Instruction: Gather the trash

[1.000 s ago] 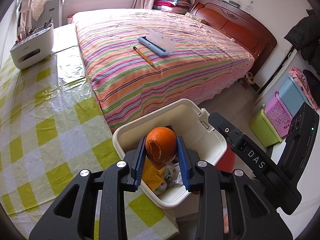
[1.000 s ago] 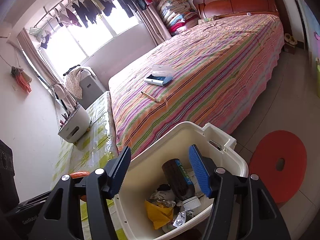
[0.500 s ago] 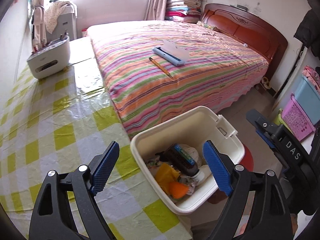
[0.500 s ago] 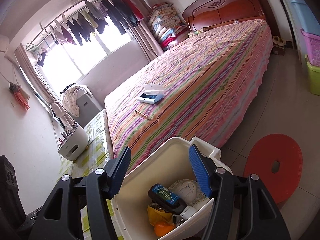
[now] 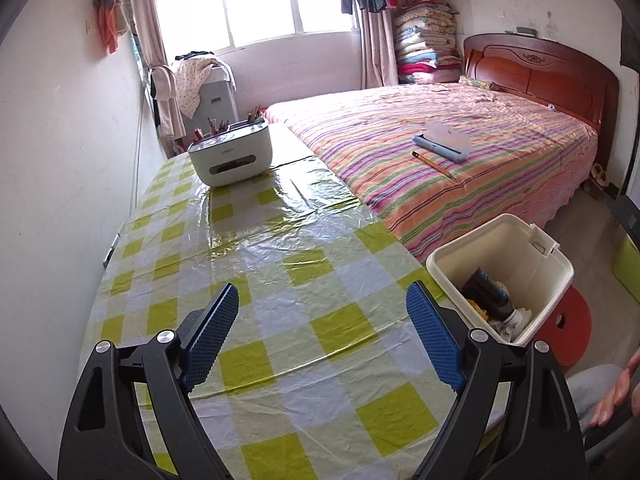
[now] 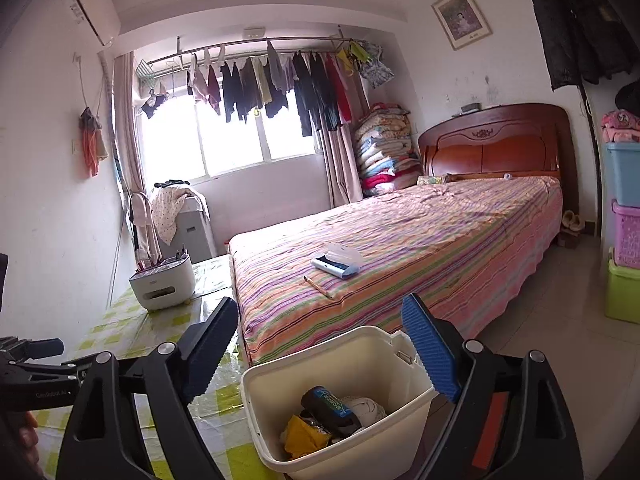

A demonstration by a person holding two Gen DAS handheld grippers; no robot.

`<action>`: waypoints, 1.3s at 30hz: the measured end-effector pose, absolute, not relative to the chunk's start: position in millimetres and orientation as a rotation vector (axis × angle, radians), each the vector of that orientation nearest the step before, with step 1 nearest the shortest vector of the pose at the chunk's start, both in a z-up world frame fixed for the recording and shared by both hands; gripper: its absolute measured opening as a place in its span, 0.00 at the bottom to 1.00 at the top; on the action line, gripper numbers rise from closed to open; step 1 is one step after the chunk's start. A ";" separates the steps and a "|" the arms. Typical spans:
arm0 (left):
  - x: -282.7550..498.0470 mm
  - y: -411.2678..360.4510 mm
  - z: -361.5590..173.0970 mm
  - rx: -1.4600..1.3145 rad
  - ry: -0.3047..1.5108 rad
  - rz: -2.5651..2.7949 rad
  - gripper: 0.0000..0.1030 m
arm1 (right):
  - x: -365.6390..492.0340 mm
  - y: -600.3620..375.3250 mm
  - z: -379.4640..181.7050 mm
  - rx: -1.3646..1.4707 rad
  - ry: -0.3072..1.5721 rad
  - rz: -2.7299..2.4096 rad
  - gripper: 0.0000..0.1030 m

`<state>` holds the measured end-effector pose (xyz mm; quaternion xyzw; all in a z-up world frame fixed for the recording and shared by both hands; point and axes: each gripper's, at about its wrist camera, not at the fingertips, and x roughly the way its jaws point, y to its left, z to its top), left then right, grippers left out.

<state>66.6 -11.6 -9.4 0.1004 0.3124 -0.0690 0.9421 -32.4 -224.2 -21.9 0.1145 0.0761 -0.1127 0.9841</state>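
A cream trash bin stands beside the table's right edge. It holds a dark bottle, yellow wrapping and white scraps. In the right wrist view the bin sits just below and between my fingers, with the bottle and a yellow wrapper inside. My left gripper is open and empty above the yellow-checked tablecloth. My right gripper is open and empty above the bin. The orange is hidden among the trash.
A white organizer with pens stands at the table's far end. The striped bed carries a blue case and a pencil. A red stool sits behind the bin. Stacked plastic crates stand at right.
My left gripper opened and dropped the orange into the bin, then pulled back over the table. My right gripper rose and tilted up, staying open over the bin.
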 end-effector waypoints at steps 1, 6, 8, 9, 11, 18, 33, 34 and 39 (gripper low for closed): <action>67.2 -6.7 -9.3 0.199 0.637 -0.126 0.82 | -34.0 -216.6 -20.7 0.205 0.142 -0.221 0.81; 61.9 8.0 -4.6 0.167 0.614 -0.130 0.82 | -32.5 -196.0 -16.0 0.142 0.123 -0.184 0.87; 58.7 10.8 -4.1 0.170 0.601 -0.129 0.82 | -30.6 -199.4 -15.3 0.170 0.134 -0.172 0.87; 57.5 12.3 -4.0 0.168 0.599 -0.132 0.82 | -29.1 -202.2 -15.4 0.186 0.138 -0.170 0.87; 56.7 15.8 -4.1 0.158 0.599 -0.137 0.82 | -28.5 -203.2 -16.3 0.203 0.144 -0.176 0.87; 56.1 19.0 -4.7 0.131 0.605 -0.147 0.82 | -26.7 -196.9 -17.2 0.178 0.153 -0.172 0.87; 53.6 16.5 -8.7 0.145 0.611 -0.167 0.82 | -22.6 -199.2 -22.4 0.169 0.179 -0.173 0.87; 53.3 17.0 -9.0 0.143 0.612 -0.168 0.82 | -22.1 -198.7 -22.5 0.167 0.181 -0.172 0.87; 52.5 17.7 -10.4 0.148 0.614 -0.166 0.82 | -21.3 -197.0 -23.3 0.156 0.184 -0.169 0.87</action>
